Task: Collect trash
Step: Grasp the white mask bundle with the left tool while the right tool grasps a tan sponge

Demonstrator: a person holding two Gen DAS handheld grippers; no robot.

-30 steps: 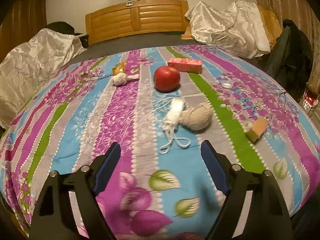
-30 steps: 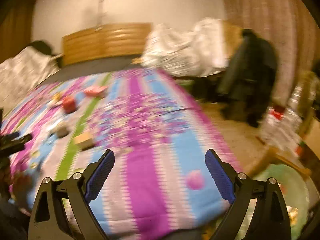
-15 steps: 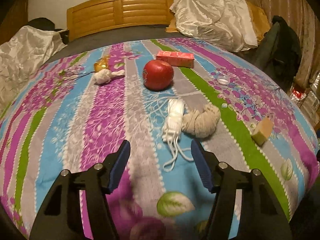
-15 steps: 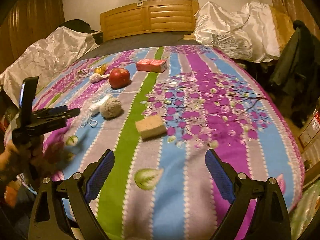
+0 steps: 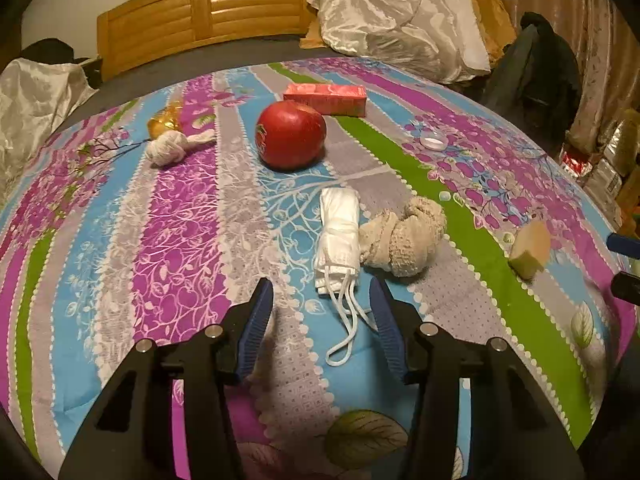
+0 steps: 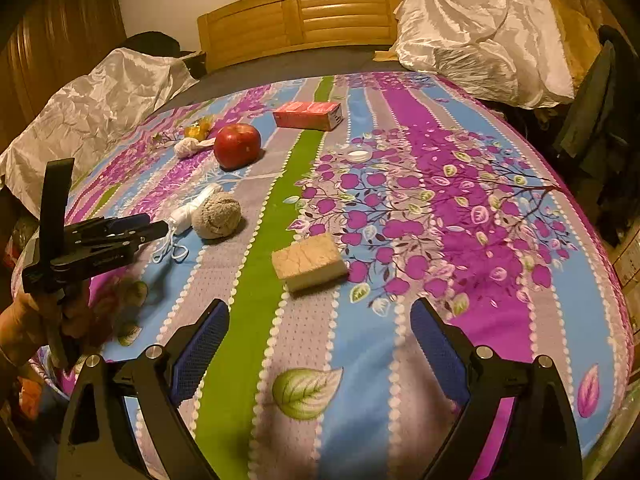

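Bed covered by a striped floral sheet, purple, blue, grey and green bands; far left on it a gold wrapper with a knotted white cloth just near of it, touching or almost so; right of those a red apple, upright, and behind it a pink carton lying flat; near of the apple a folded white face mask with its ear loops trailing toward the camera, pressed against a balled beige sock on its right; left gripper hangs low over the sheet, jaws closing, blue pads either side of the mask's loops but not pressing on them, so nothing grasped; in the right wrist view that gripper is at far left, in a person's hand, tips right by the mask; further right a small white cap on the purple tree print, well apart from the rest; near right a tan sponge block straddling a grey and a blue band; right gripper just near of the sponge, fingers spread wide and released, only sheet between them; far end shows a wooden headboard and crumpled white bedding at far right.
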